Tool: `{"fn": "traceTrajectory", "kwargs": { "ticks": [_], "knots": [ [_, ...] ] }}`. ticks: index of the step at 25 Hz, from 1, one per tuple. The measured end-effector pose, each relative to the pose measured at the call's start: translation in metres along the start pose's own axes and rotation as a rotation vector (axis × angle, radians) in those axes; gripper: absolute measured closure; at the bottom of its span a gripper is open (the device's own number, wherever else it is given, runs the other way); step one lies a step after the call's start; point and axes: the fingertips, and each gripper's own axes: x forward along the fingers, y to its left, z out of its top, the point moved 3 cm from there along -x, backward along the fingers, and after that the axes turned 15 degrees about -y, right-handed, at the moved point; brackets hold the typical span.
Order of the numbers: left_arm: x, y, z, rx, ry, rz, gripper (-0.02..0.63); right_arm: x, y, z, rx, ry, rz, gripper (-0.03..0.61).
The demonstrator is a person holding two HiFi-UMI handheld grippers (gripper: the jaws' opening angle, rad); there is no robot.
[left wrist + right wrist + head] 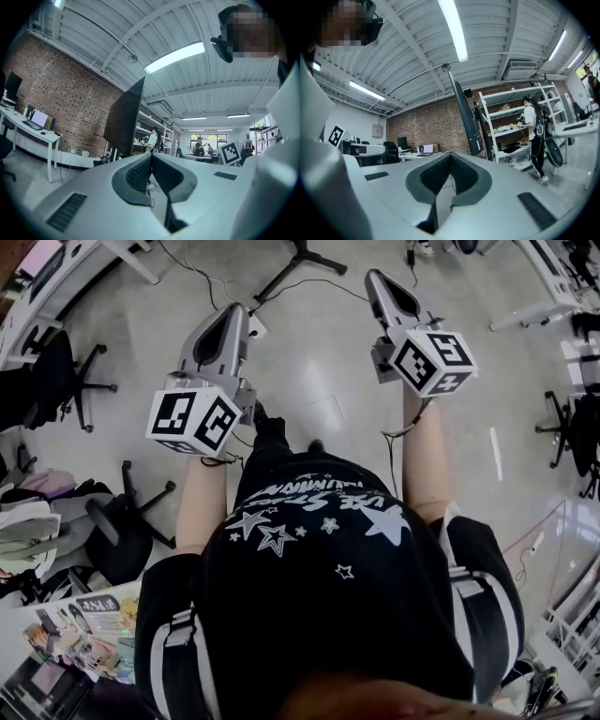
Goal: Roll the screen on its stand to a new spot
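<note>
The screen (pixel 124 117) is a large dark panel on a stand, seen nearly edge-on ahead of my left gripper (pixel 151 156). In the right gripper view the same screen (pixel 467 118) stands tall and thin in front of the brick wall. Both grippers are held out above the bare floor, apart from the screen. My left gripper (pixel 240 313) has its jaws together with nothing between them. My right gripper (pixel 374 277) is also shut and empty, and its tips (pixel 451 156) meet. Black stand legs (pixel 300 261) spread on the floor just beyond the grippers.
Office chairs (pixel 73 379) stand on the left, one more (pixel 122 521) close by my left arm. Cables (pixel 208 274) trail across the floor. A white desk (pixel 29 127) lines the brick wall. A person (pixel 533 136) stands at metal shelves (pixel 508 125) to the right of the screen.
</note>
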Motion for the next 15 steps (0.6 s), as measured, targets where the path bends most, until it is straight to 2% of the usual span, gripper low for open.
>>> {"fn": "traceTrajectory", "kwargs": {
  "ticks": [7,15],
  "knots": [
    [-0.003,0.0,-0.004,0.012,0.019,0.02,0.603,-0.003,0.009,0.0,-0.042,0.007,0.042,0.572],
    [-0.001,-0.005,0.007,-0.014,-0.008,0.024,0.603,-0.005,0.015,0.008,-0.047,0.006,0.054,0.572]
  ]
}}
